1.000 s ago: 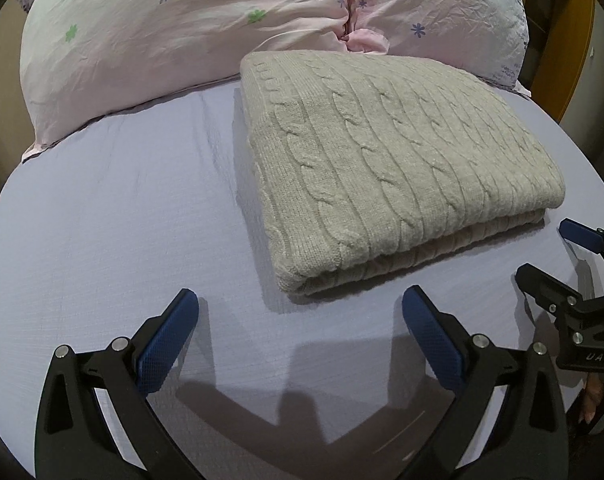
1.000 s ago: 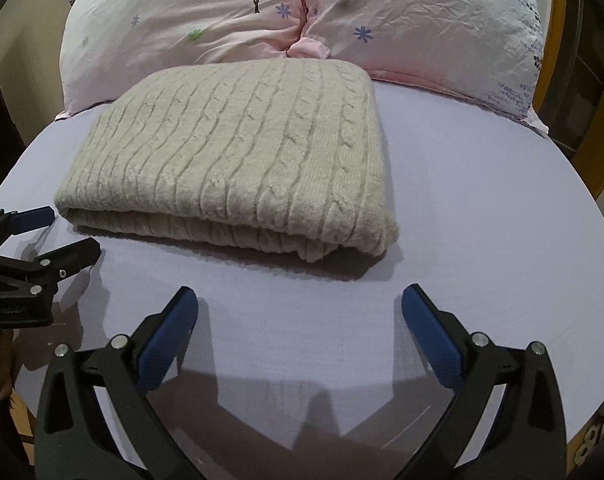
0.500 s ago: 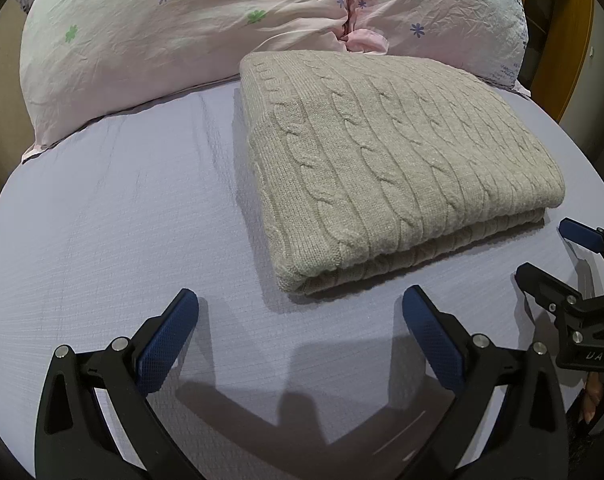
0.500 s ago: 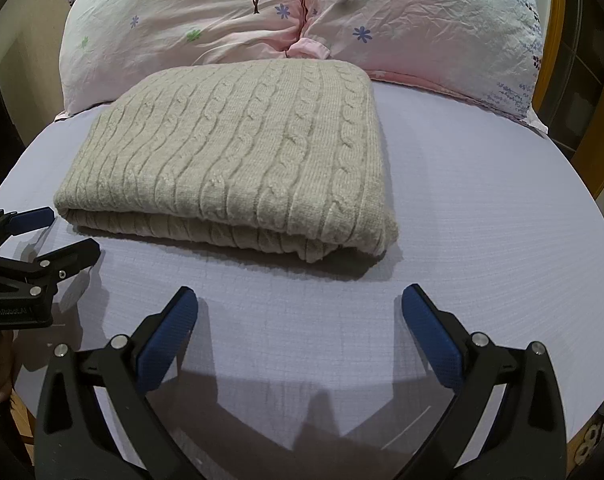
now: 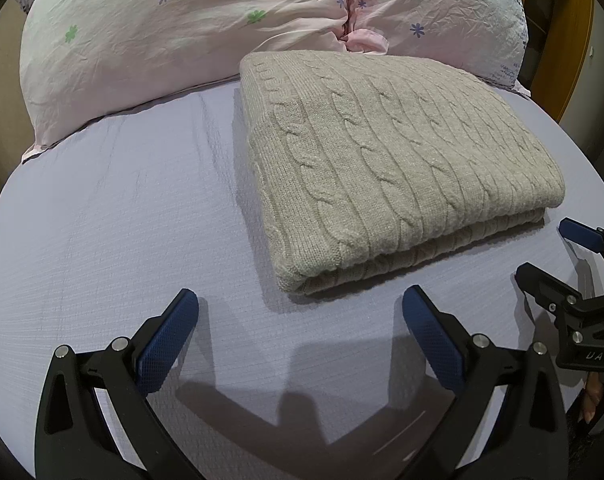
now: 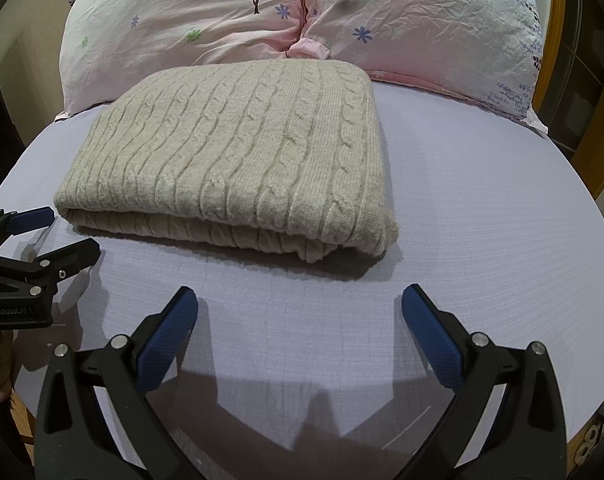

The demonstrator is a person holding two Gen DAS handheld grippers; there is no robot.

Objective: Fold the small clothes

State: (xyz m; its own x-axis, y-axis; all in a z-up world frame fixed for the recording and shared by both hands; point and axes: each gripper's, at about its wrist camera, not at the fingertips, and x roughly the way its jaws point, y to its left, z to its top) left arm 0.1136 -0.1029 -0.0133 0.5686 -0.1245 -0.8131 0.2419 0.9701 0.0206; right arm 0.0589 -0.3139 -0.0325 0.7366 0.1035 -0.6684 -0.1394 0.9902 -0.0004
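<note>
- A beige cable-knit sweater (image 5: 393, 160) lies folded into a thick rectangle on the lavender bed sheet (image 5: 102, 220), its far edge touching the 2 pink flowered pillows (image 5: 182, 32) at the head of the bed.
- The sweater's doubled-over folded edge faces the cameras, with the layers stacked one on the other.
- The left gripper (image 5: 300, 332) hovers over bare sheet just short of the sweater's near left corner; its 2 blue-padded fingers (image 5: 170, 340) are spread wide apart and grasp nothing.
- The right gripper (image 6: 300, 332) hovers likewise near the sweater's near right corner, its jaws spread wide with nothing between them.
- In the left view, the right gripper shows at the right edge, beside the sweater's right end and apart from it.
- In the right view, the left gripper (image 6: 54, 236) shows at the left edge, close to the sweater's left end, not touching it.
- Both grippers cast shadows on the sheet below them.
</note>
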